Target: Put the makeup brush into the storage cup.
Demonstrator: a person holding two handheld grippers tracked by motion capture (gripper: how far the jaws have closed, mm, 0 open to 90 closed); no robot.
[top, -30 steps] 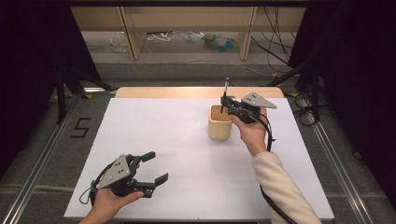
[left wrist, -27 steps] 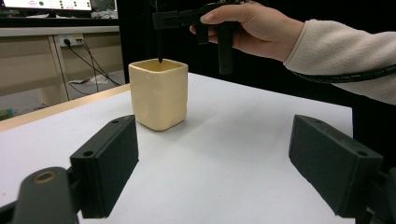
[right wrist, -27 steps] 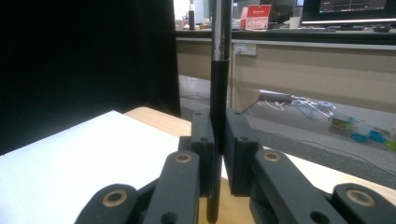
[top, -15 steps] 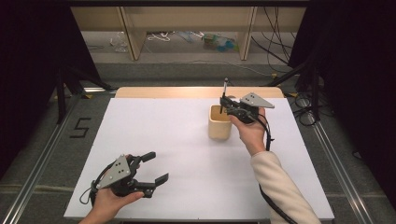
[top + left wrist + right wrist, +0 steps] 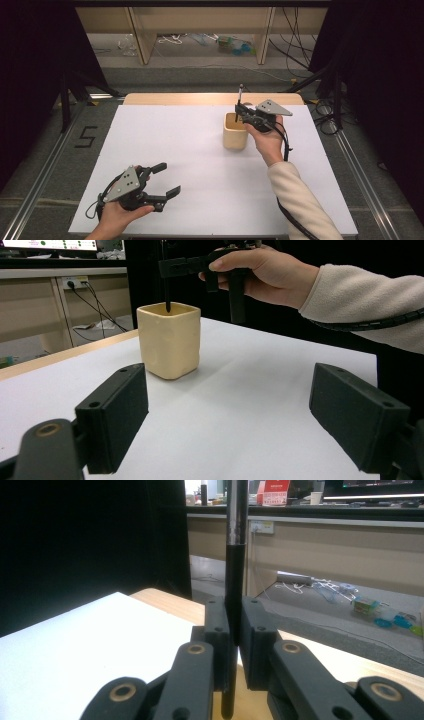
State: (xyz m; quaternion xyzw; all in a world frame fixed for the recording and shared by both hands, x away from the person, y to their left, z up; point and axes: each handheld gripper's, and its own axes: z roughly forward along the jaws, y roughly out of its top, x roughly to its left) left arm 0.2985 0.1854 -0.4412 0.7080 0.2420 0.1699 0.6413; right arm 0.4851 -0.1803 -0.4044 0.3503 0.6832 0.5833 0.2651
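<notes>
covering table (image 5: 200, 150) white sheet, dark curtains (image 5: 35, 60)

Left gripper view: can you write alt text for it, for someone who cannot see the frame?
A cream square cup stands on a white table, with a thin black pen held upright by the right gripper, its tip dipping into the cup. In front, the left gripper has its two black jaws wide apart.

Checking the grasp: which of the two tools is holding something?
The right tool, above the cream cup, is clamped on a black pen. The left tool is open, empty.
</notes>
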